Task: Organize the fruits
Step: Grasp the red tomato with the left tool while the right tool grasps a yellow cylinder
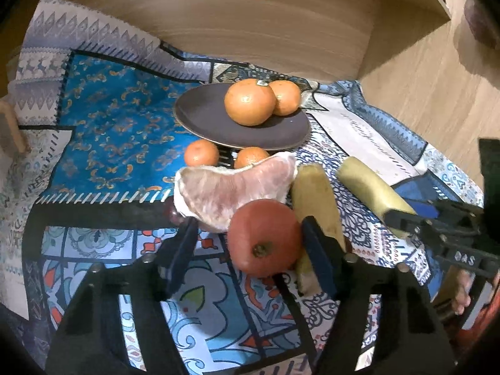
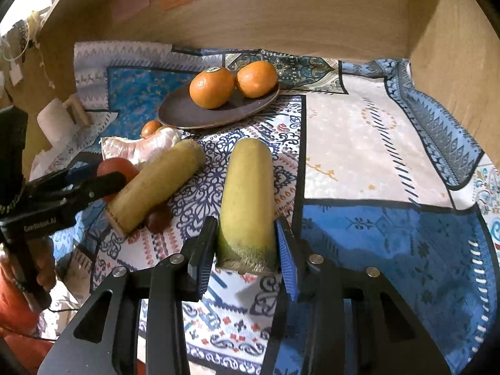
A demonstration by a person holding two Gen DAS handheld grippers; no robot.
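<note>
Dark oval plate [image 1: 218, 118] sitting toward the far side of the desk, on the patterned cloth [image 1: 118, 118]; it is carrying two oranges [image 1: 250, 101], touching each other at its far-right part, the rest of the plate lying bare. Two small mandarins [image 1: 201, 153] lying on the cloth just beside the plate's near rim. A peeled pomelo segment [image 1: 231, 184] lying just nearer than those.

Left hand-held gripper [image 1: 248, 237] is sitting half-open around a red tomato [image 1: 262, 237]; the right finger is touching the tomato's side, while a clear gap is showing at the left finger (not a grip). A pale yellow cut stalk piece [image 1: 315, 197] is lying just right of the tomato, behind that finger.

Right hand-held gripper [image 2: 247, 256] is standing narrow, pads pressing both sides of the near cut end of a second yellow-green stalk piece [image 2: 250, 187], which is pointing away toward the plate.

Wooden walls [image 2: 312, 15] are closing the far side and the right side of the desk. The right part of the cloth, pale and blue panels, is offering open room (nothing lying there). The left part around the tomato is crowded.
</note>
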